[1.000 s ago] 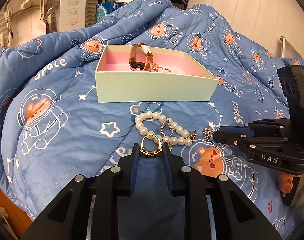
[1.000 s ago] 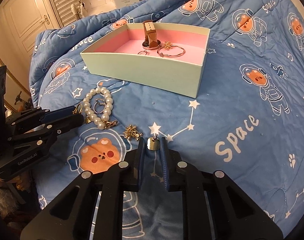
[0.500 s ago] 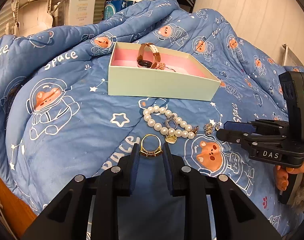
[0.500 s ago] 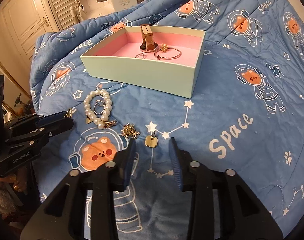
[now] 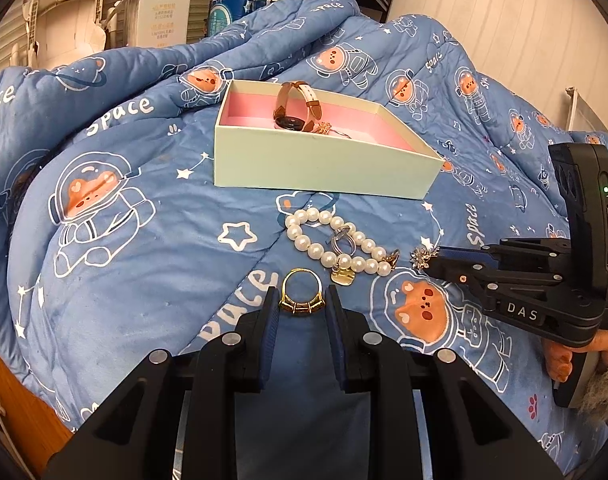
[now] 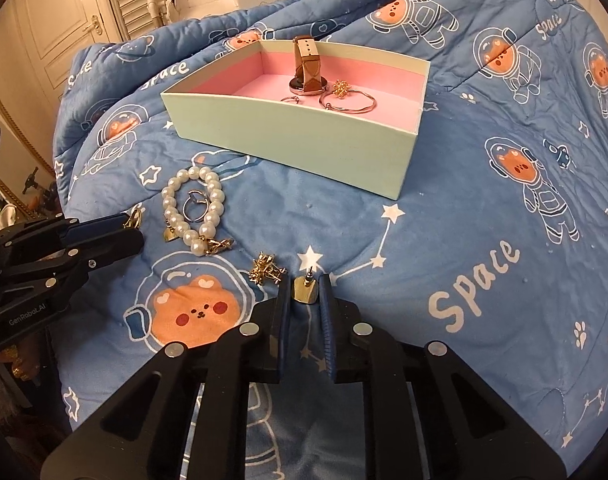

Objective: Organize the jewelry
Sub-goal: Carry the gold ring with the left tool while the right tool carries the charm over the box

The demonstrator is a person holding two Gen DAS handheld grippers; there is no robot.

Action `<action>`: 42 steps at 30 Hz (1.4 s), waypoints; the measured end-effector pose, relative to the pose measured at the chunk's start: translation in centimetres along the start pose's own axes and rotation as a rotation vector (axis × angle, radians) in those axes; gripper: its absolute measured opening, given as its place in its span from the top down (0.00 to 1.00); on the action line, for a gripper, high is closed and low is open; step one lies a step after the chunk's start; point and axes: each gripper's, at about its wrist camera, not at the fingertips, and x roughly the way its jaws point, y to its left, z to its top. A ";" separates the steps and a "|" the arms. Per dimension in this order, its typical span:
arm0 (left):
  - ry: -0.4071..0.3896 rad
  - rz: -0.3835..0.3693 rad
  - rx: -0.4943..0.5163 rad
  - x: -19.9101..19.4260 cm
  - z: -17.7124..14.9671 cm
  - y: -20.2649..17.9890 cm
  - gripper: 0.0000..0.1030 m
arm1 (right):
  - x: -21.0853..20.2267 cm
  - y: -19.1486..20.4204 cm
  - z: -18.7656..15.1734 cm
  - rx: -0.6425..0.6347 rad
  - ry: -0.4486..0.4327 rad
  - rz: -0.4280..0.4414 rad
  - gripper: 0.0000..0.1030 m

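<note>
Two fingers of the left gripper (image 5: 300, 304) press in on a gold ring (image 5: 302, 295), which stands upright between their tips, pinched at its thick lower band just over the blue space-print quilt (image 5: 116, 272). Just beyond it lies a pearl bracelet (image 5: 335, 245) with a silver ring (image 5: 343, 238) resting inside its loop and a small gold charm at its near edge. Farther back sits the mint-green box (image 5: 319, 164) with a pink lining, a brown-strapped watch (image 5: 298, 106) standing inside. At the right edge the right gripper (image 5: 439, 258) reaches in, its tips beside a spiky gold earring (image 5: 423, 255). A white carton and shelving stand behind the bed.

From the right wrist view, the right gripper (image 6: 304, 292) has its fingers closed on a small gold stud earring (image 6: 305, 290), post pointing up, low over the quilt (image 6: 483, 208). The spiky gold earring (image 6: 266, 270) lies just left of the tips. This view looks down into the box (image 6: 304, 144): the watch (image 6: 307, 66), a thin bangle (image 6: 347, 101), a gold knot earring (image 6: 341, 88) and a small ring (image 6: 291, 99) on the pink floor. The left gripper (image 6: 132, 228) enters at the left; a cream panelled door stands behind.
</note>
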 end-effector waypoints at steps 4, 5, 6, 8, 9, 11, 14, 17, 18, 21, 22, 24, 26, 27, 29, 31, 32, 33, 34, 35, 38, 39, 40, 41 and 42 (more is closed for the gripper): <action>-0.004 -0.006 0.000 -0.3 0.2 0.0 0.78 | -0.9 0.0 -0.1 0.008 -0.011 0.009 0.86; -0.006 -0.009 -0.002 -0.4 0.3 0.0 0.78 | -1.2 0.0 -0.1 0.007 -0.013 0.012 0.86; -0.009 -0.011 -0.004 -0.5 0.4 0.0 0.78 | -1.5 -0.1 0.0 0.009 -0.013 0.017 0.86; -0.015 -0.017 -0.007 -0.8 0.8 -0.1 0.78 | -2.2 -0.2 0.2 0.018 -0.017 0.034 0.86; -0.018 -0.020 -0.007 -1.0 1.0 -0.1 0.78 | -2.6 -0.3 0.4 0.024 -0.022 0.044 0.86; -0.027 -0.025 -0.002 -1.4 1.6 -0.3 0.78 | -3.5 -0.4 1.0 0.038 -0.035 0.069 0.86; -0.042 -0.037 0.006 -1.9 2.5 -0.5 0.78 | -4.6 -0.4 2.2 0.046 -0.055 0.102 0.86; -0.052 -0.047 0.014 -2.2 3.6 -0.6 0.78 | -5.2 -0.4 3.5 0.054 -0.064 0.140 0.86; -0.054 -0.050 0.017 -2.2 4.0 -0.6 0.78 | -5.3 -0.4 4.1 0.054 -0.065 0.153 0.86; -0.064 -0.051 0.035 -2.2 5.5 -0.7 0.78 | -5.2 -0.1 5.5 0.027 -0.067 0.158 0.86; -0.066 -0.050 0.042 -2.2 6.0 -0.7 0.78 | -5.2 0.0 6.1 0.014 -0.070 0.153 0.86; -0.060 -0.059 0.043 -1.8 7.3 -0.5 0.78 | -5.0 0.2 7.3 -0.008 -0.069 0.152 0.86; -0.049 -0.065 0.041 -1.2 8.7 -0.3 0.78 | -4.6 0.1 8.7 -0.013 -0.065 0.150 0.86; -0.041 -0.068 0.042 -0.9 9.4 -0.1 0.78 | -4.3 0.0 9.3 -0.014 -0.059 0.153 0.86; -0.012 -0.072 0.040 0.1 10.8 0.2 0.78 | -3.5 -0.3 10.6 -0.017 -0.049 0.145 0.86; 0.023 -0.076 0.036 1.3 12.2 0.6 0.78 | -2.5 -0.6 11.7 -0.025 -0.028 0.142 0.86; 0.053 -0.087 0.036 2.0 12.7 0.8 0.78 | -2.0 -0.7 12.2 -0.024 -0.019 0.135 0.86; 0.067 -0.079 0.037 2.6 13.2 1.0 0.78 | -1.5 -0.9 12.6 -0.022 -0.008 0.124 0.86; 0.079 -0.066 0.044 3.1 13.7 1.1 0.78 | -0.9 -1.0 13.0 -0.025 0.012 0.123 0.86; 0.103 -0.070 0.054 3.8 14.1 1.1 0.78 | -0.3 -1.1 13.4 -0.025 0.029 0.120 0.86; 0.152 -0.060 0.081 5.3 15.0 1.0 0.78 | 1.2 -1.5 14.2 -0.035 0.067 0.104 0.86; 0.175 -0.066 0.091 5.8 15.2 1.0 0.78 | 1.6 -1.7 14.4 -0.035 0.077 0.097 0.86; 0.193 -0.069 0.097 6.2 15.3 1.0 0.78 | 2.1 -1.8 14.6 -0.033 0.092 0.099 0.86; 0.206 -0.063 0.105 6.7 15.4 0.9 0.78 | 2.7 -2.0 14.8 -0.032 0.114 0.109 0.86; 0.221 -0.060 0.116 7.1 15.5 0.9 0.78 | 3.2 -2.1 14.9 -0.028 0.128 0.110 0.86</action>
